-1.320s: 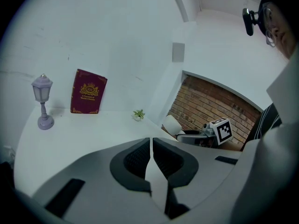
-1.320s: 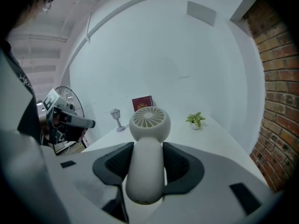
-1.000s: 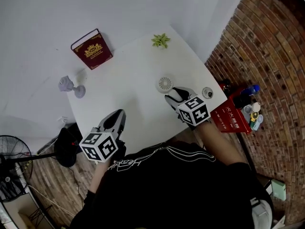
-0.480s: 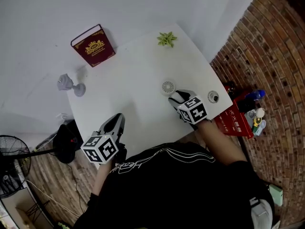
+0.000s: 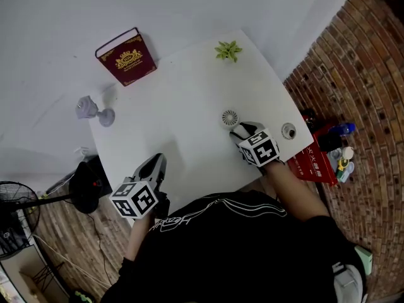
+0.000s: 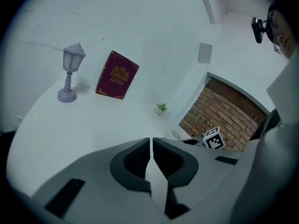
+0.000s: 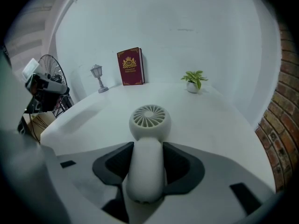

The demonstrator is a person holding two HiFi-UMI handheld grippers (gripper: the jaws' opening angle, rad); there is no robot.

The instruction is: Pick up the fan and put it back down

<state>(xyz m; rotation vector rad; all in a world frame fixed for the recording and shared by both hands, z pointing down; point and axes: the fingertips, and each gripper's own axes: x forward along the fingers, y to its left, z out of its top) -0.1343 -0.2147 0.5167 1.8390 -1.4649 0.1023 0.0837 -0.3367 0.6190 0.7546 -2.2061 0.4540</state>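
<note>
Sunk toward the tabletop's [image 5: 183,100] right edge, the right claw [image 7: 147,149] pinches the fan's [image 7: 149,119] handle; settle it flat before releasing.

One each: handheld fan [image 7: 149,118], book [image 5: 126,58] (lamp [image 5: 88,109])

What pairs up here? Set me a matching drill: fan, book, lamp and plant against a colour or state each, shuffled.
Things:
1. fan
2. book
3. lamp
4. plant

Colour or state:
A. lilac
B. green
C. clamped by its handle in the right gripper
D. dark red

Pairs: 1-C, 2-D, 3-A, 4-B
</note>
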